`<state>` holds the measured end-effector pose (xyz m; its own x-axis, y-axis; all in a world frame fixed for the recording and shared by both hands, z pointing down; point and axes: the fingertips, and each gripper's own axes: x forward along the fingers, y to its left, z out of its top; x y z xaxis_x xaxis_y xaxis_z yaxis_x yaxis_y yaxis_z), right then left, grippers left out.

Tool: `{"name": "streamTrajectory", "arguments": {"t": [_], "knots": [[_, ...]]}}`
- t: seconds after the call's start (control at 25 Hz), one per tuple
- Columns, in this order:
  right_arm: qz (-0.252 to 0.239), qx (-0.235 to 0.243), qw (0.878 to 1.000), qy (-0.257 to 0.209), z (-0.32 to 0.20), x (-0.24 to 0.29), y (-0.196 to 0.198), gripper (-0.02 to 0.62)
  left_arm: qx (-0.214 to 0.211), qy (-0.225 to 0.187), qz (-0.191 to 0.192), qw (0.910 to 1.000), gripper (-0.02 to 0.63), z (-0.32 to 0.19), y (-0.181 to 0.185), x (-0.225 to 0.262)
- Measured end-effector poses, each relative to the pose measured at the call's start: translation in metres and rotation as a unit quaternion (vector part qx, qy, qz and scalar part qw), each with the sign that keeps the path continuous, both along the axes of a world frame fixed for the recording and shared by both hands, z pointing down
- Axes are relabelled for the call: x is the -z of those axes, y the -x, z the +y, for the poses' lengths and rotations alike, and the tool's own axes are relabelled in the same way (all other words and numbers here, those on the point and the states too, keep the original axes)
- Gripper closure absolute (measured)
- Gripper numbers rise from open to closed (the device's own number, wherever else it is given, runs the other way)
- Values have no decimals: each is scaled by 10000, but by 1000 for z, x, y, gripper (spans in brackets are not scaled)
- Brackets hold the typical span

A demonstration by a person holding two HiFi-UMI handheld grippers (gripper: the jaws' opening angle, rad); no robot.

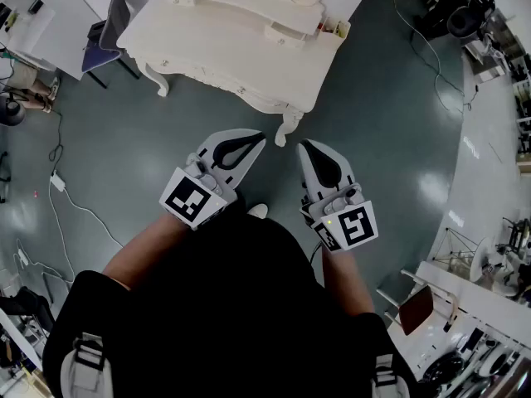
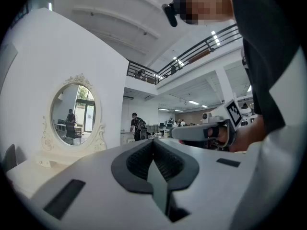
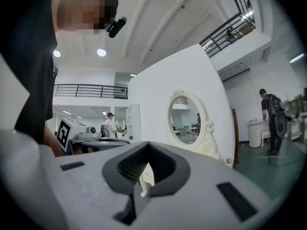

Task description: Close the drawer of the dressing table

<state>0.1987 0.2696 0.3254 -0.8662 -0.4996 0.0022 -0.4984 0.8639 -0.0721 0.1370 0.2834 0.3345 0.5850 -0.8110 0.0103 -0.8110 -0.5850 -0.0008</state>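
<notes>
Before the dressing table (image 1: 207, 36), left tongs (image 1: 260, 138) and right tongs (image 1: 304, 144) both closed, empty.

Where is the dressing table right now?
In the head view the cream dressing table stands at top centre, just beyond the left gripper and right gripper, with a dark chair at its picture-left end.

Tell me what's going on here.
A person stands facing a white dressing table with a gripper in each hand. The left gripper and right gripper are held level side by side, both shut with nothing between the jaws. They are short of the table and touch nothing. What looks like an open drawer juts out near the table's right end in the head view, so closing it hasn't started.
</notes>
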Motion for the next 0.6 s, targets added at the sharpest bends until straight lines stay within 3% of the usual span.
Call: {"name": "streamTrajectory", "arguments": {"t": [0.6], "knots": [[-22, 70, 9998, 164, 23, -11, -4, 594, 155, 100, -82, 9998, 612, 31, -3, 0]]}}
